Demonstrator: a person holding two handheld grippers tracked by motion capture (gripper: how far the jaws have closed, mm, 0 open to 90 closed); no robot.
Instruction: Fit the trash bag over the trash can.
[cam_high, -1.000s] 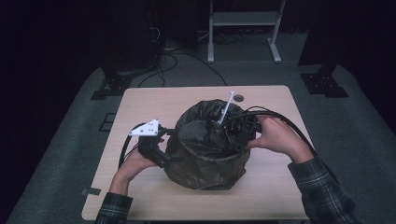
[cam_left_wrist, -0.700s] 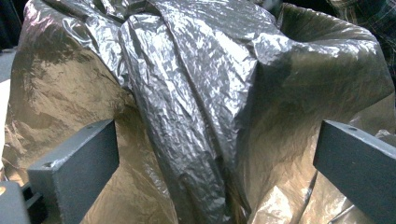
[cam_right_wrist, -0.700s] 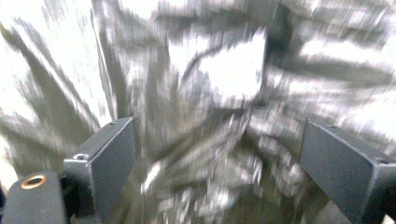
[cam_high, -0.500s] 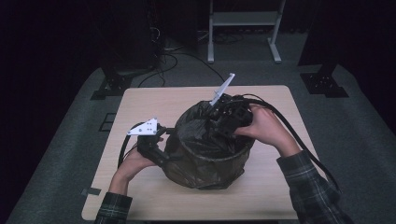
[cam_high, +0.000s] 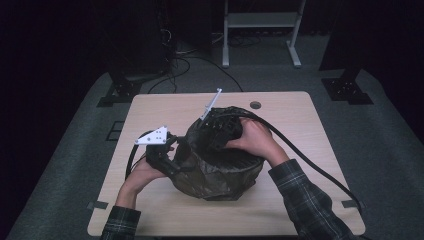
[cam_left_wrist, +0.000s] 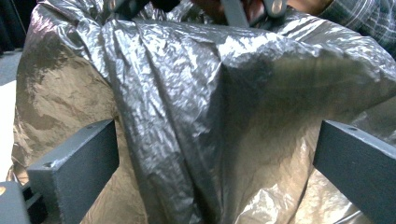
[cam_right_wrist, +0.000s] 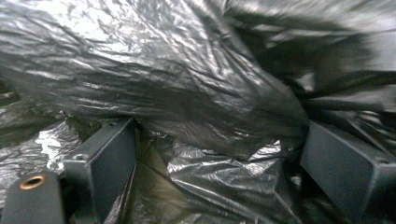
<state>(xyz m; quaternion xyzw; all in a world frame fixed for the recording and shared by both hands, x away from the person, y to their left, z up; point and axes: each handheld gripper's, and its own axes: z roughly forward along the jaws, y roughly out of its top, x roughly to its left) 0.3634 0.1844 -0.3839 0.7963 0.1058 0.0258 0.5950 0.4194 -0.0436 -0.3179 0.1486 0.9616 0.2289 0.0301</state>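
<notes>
A crumpled dark grey plastic bag (cam_high: 220, 170) bulges over a round container in the middle of the table. My left gripper (cam_high: 176, 156) presses against the bag's left side, and its jaws stand wide apart with the bag wall (cam_left_wrist: 201, 116) bulging between them. My right gripper (cam_high: 216, 129) lies on the bag's top left and points left, with the hand behind it. Its jaws are open too, with loose folds of the bag (cam_right_wrist: 210, 116) between them. What the bag holds is hidden.
The light wooden table (cam_high: 300, 115) has a small round hole (cam_high: 255, 105) near its far edge. A thick black cable (cam_high: 310, 160) trails from the right gripper to the front right. A metal stand (cam_high: 260, 30) and dark floor lie beyond the table.
The right gripper has moved left across the top of the bag, from its right side to its top left. The bag's top has shifted left with it. The left gripper has hardly moved.
</notes>
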